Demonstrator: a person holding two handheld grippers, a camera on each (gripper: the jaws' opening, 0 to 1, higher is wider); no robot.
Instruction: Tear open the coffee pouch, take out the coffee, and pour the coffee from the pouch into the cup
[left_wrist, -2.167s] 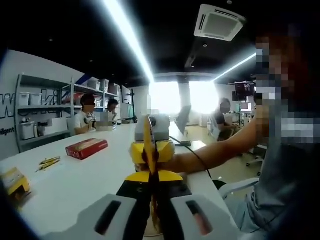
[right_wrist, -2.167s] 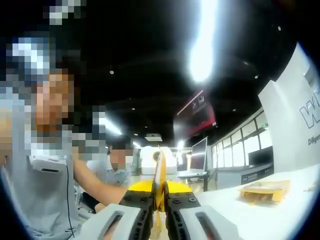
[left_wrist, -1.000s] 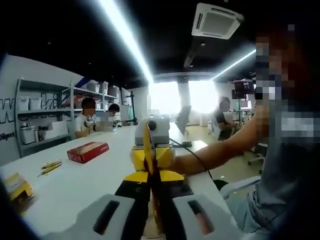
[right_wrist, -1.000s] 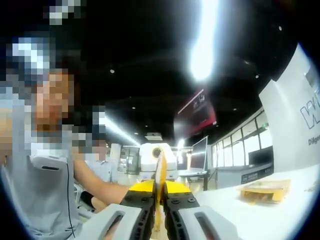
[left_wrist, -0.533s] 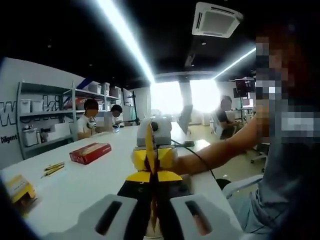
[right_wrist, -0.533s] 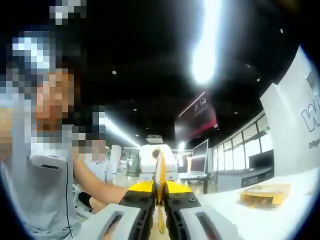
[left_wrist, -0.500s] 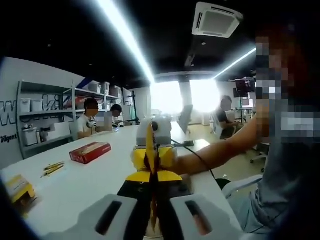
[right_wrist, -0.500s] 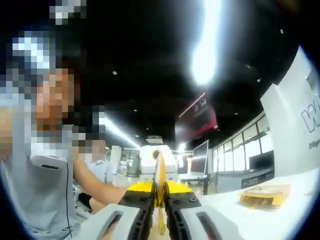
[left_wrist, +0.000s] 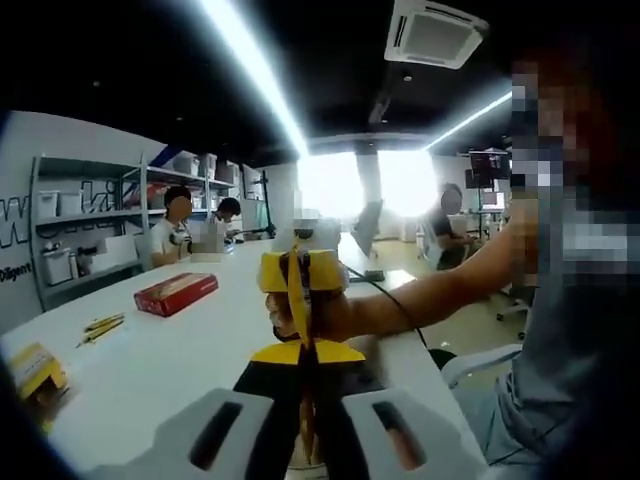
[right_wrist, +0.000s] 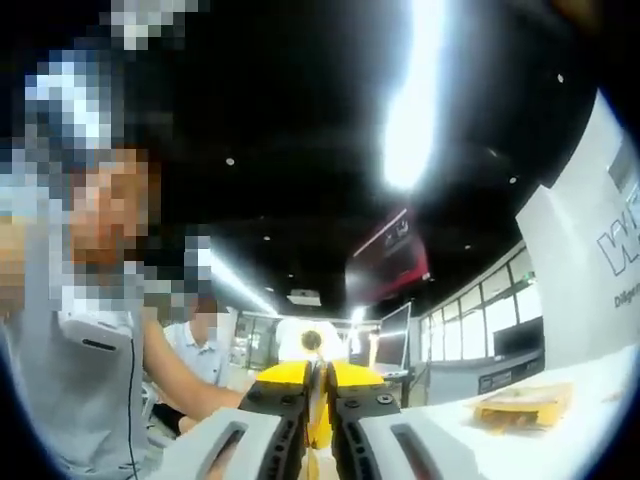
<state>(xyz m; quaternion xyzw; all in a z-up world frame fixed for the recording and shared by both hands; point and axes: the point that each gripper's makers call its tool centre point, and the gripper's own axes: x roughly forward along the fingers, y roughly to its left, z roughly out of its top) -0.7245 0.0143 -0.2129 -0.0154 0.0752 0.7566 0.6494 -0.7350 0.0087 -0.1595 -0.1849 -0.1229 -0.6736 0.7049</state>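
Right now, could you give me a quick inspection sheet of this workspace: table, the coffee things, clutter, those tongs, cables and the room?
Surface: long white table, mostly bare.
Job's things: yellow pouch held edge-on between both tongs; whether it is torn cannot be told.
Clutter: red box, yellow sticks and a yellow box on the table; a flat yellow packet in the right gripper view.
Grippers: left tongs shut on the pouch; right tongs shut on the pouch.
Cables: a black cable running along the person's forearm.
Surroundings: shelves with bins, ceiling light strips, an air-conditioning unit, people seated at the table's far end.
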